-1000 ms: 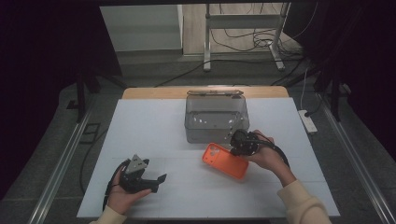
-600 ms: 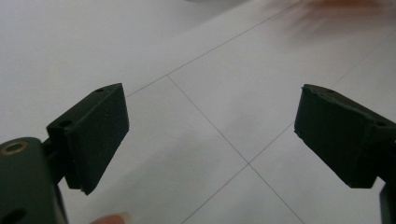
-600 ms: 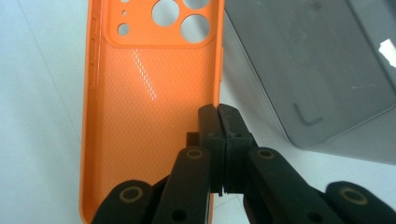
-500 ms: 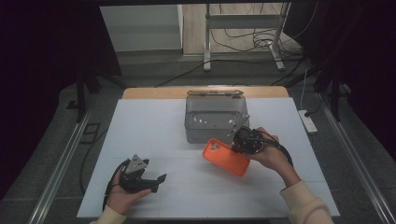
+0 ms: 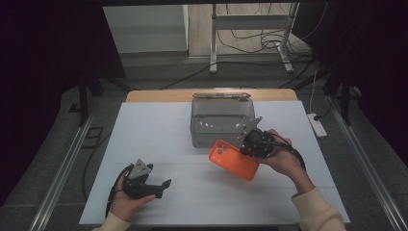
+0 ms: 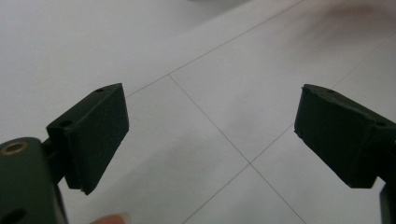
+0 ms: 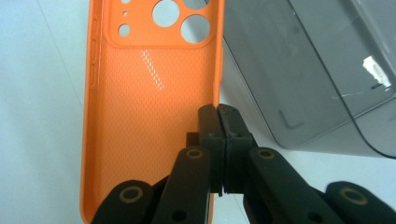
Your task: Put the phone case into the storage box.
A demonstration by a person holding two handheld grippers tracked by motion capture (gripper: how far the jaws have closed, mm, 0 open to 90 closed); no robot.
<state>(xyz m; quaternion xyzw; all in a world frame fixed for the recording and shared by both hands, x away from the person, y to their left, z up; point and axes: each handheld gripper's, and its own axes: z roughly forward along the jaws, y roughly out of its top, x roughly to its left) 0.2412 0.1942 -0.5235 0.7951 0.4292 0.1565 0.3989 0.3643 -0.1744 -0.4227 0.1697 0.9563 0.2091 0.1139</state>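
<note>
Beside the bin (image 5: 222, 122), right hand-held gripper (image 7: 218, 122) clamping case (image 7: 140, 93).

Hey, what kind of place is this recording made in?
Probably a lab or recording studio, not a home. A white-covered table stands among dark curtains, with metal rails beside it and loose cables on the floor behind. Hand-held tongs work there: the right tongs pinch an orange phone case by a clear plastic box.

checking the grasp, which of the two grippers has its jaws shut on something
The right gripper: its jaws pinch the side wall of the orange phone case. The left gripper is open over the bare white table.
</note>
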